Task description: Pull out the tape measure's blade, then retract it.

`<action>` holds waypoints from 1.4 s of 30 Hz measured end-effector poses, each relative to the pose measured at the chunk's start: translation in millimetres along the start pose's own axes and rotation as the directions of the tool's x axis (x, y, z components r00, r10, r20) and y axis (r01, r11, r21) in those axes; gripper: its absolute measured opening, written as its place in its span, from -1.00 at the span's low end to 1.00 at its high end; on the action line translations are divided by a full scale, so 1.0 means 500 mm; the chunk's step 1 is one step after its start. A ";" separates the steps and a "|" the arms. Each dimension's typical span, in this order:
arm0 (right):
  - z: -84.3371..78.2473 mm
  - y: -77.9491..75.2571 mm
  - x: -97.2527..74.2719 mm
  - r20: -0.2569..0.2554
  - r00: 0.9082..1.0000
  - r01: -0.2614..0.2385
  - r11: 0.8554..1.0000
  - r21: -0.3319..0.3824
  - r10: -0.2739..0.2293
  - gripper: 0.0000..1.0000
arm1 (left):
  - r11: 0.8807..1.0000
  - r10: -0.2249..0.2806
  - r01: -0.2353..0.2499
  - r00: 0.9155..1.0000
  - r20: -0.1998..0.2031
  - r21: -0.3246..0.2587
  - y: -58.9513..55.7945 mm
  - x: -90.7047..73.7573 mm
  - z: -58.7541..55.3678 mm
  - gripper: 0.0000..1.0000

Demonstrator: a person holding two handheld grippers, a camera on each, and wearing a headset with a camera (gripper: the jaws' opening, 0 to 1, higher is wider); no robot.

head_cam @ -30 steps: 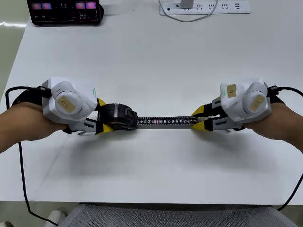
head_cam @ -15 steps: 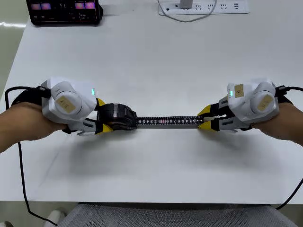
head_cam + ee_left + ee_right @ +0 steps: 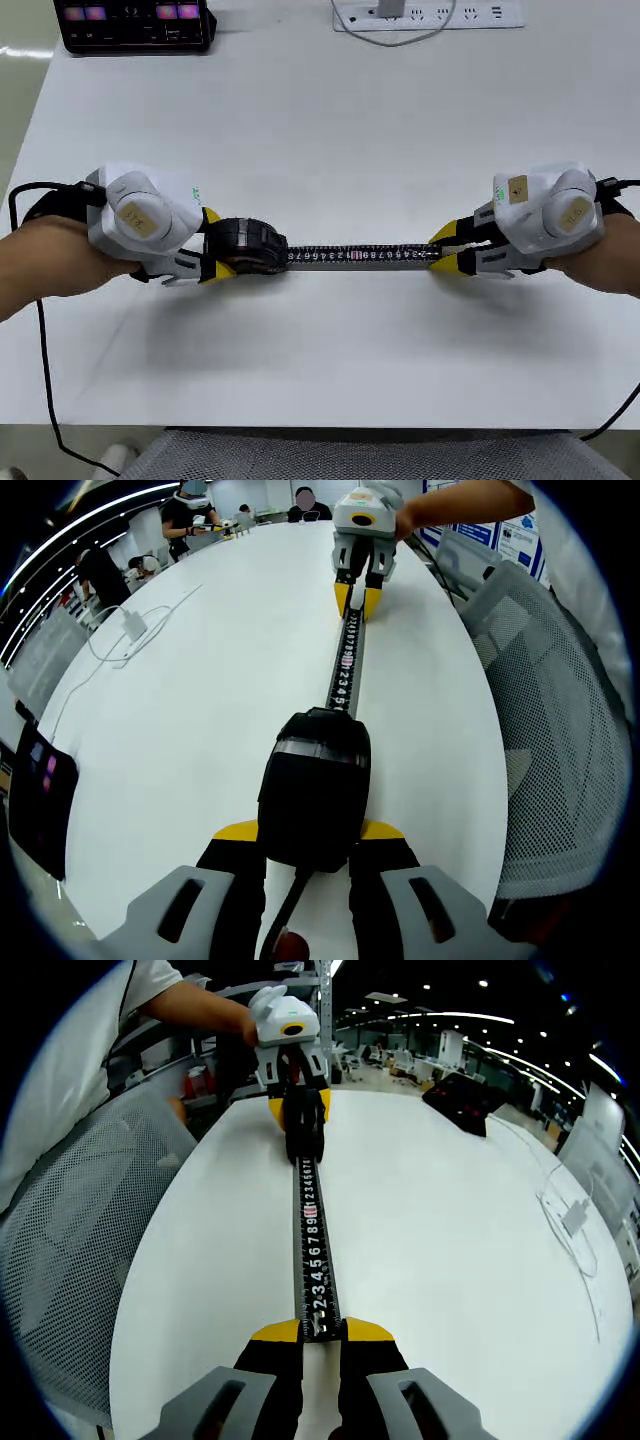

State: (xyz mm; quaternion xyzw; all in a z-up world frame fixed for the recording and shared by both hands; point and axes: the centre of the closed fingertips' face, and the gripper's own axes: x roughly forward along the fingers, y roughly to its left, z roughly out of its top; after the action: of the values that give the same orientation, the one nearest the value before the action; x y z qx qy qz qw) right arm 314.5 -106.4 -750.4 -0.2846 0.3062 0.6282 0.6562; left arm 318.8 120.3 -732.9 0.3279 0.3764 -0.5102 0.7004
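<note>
The black tape measure [image 3: 247,246] sits on the white table [image 3: 330,130], clamped between the jaws of the left gripper [image 3: 220,244], its blade [image 3: 360,254] stretched flat to the right gripper [image 3: 443,250], whose jaws pinch the blade's tip.

There are two grippers, the left gripper [image 3: 218,244] and the right gripper [image 3: 441,250], and two hands holding them. There is one tape measure [image 3: 246,246] with one blade [image 3: 360,254], one white table [image 3: 320,140], one power strip [image 3: 430,14], one black console [image 3: 135,22], two black cables [image 3: 42,380] and one mesh chair [image 3: 350,455].
</note>
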 end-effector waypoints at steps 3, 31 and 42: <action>-0.005 0.001 -0.003 -0.005 1.000 0.000 1.000 0.000 0.000 -0.83 | 1.000 0.000 0.000 1.000 0.000 0.001 0.000 0.000 0.000 -0.48; -0.043 0.005 -0.035 -0.032 0.999 0.010 0.999 0.032 -0.009 -0.83 | 1.000 0.000 0.000 1.000 0.000 0.007 0.000 0.000 -0.001 -0.48; -0.060 0.003 -0.051 -0.051 0.999 0.016 0.999 0.037 -0.014 -0.83 | 1.000 0.000 0.000 1.000 0.000 0.006 0.000 0.000 0.000 -0.48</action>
State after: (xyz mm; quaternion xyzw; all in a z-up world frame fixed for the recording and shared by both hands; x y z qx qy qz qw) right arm 310.9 -145.6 -750.8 -0.2904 0.3324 0.6101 0.6580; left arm 319.0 120.5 -733.1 0.3301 0.3745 -0.5113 0.6995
